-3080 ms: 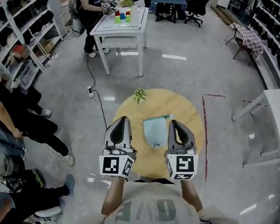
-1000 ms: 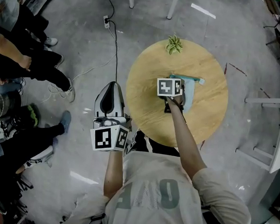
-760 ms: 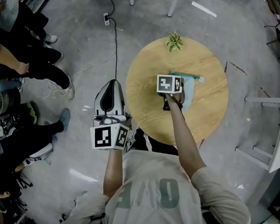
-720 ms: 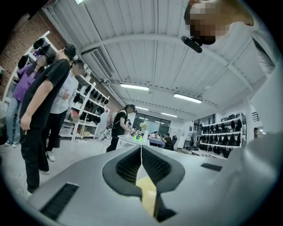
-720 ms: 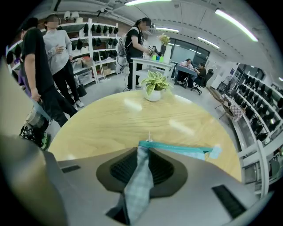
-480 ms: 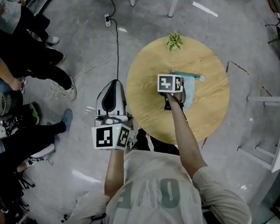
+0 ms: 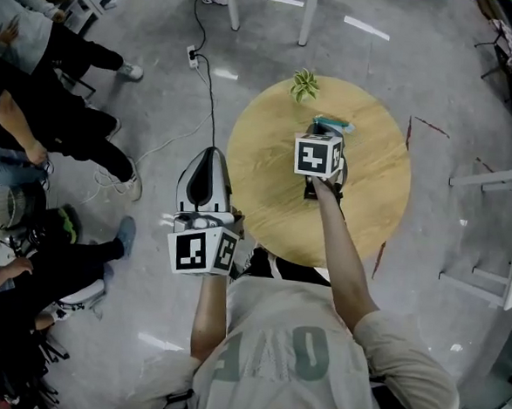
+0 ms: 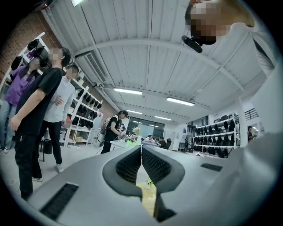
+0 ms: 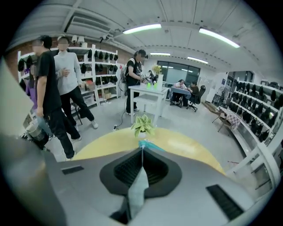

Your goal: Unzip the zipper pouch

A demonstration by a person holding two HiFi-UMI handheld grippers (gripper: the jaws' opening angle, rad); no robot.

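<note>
Teal pouch (image 9: 136, 190) in closing right tongs (image 9: 142, 149); grip hidden overhead.

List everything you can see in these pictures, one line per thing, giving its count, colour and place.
round table: one, light wood, in front of the person
pouch: one, pale teal, over the table's far half
potted plant: one, green, at the table's far edge
white table: one, white, beyond the round table
bystanders: at least three, dark and light clothes, standing to the left
cable: one, black, on the grey floor left of the table
left tongs: one, grey, shut and empty, off the table's left edge
right tongs: one, grey, over the table, jaws closing on the pouch's cloth
</note>
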